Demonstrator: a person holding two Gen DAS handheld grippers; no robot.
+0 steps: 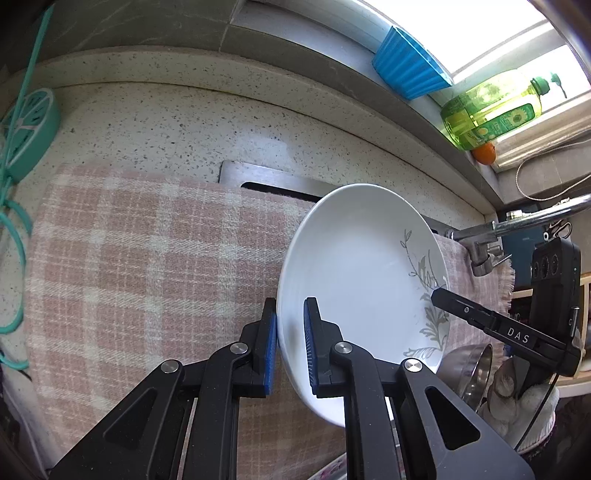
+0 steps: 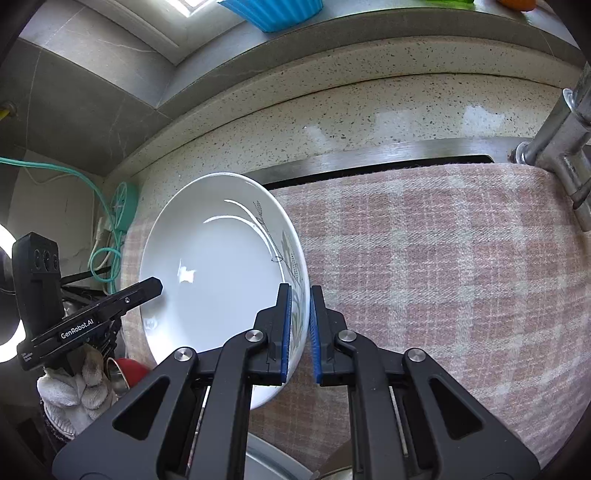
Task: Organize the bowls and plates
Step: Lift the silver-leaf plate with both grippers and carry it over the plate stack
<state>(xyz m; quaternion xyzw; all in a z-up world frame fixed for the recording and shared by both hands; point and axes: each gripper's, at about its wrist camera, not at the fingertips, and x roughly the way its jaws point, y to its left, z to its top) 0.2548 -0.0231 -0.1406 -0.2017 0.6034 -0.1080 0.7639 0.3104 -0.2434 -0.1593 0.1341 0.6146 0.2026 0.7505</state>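
Pink checked cloth behind plate

Bright daylight from the overexposed window, glare on the plate, strong fisheye bending, perhaps slightly soft edges.

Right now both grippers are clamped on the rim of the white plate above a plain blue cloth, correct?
Not quite. The cloth is pink and white checked, not plain blue; both wrist views show it. The rest holds: the left gripper and right gripper both grip the white plate's rim.
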